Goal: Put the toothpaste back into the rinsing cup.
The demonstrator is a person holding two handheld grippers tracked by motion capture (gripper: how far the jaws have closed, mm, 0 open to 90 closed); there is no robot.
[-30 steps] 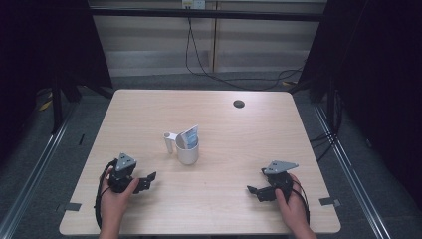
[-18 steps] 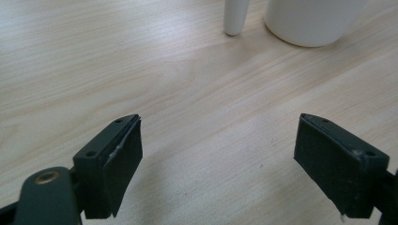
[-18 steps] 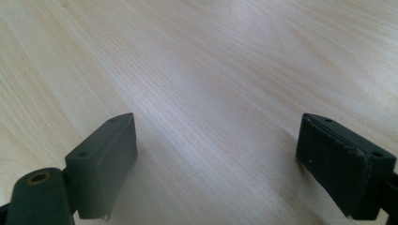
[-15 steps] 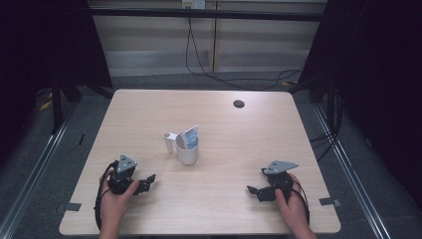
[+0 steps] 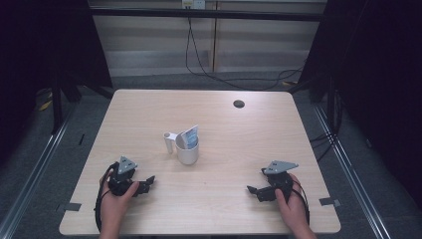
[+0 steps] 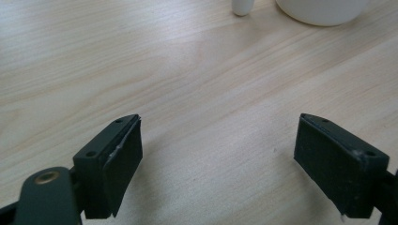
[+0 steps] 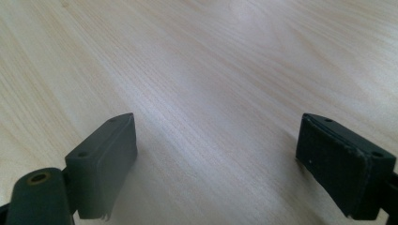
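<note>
A white mug [image 5: 187, 149] stands upright near the middle of the wooden table [image 5: 149, 109], its handle to the left, with a blue-and-white packet [image 5: 189, 135] sticking out of it. My left gripper [image 5: 147, 183] rests on the table at the front left, below and left of the mug, open and empty. The left gripper view has the mug's base [image 6: 324, 10] and handle tip [image 6: 243, 6] at its top edge, well beyond the wide-apart jaws. My right gripper [image 5: 255, 191] lies at the front right, open over bare wood [image 7: 211, 93].
A small dark round hole [image 5: 239, 103] sits near the table's far right edge. Tape marks [image 5: 329, 201] lie at the front corners. Cables [image 5: 199, 55] hang behind the table. Metal rails [image 5: 40, 159] run along both sides on the floor.
</note>
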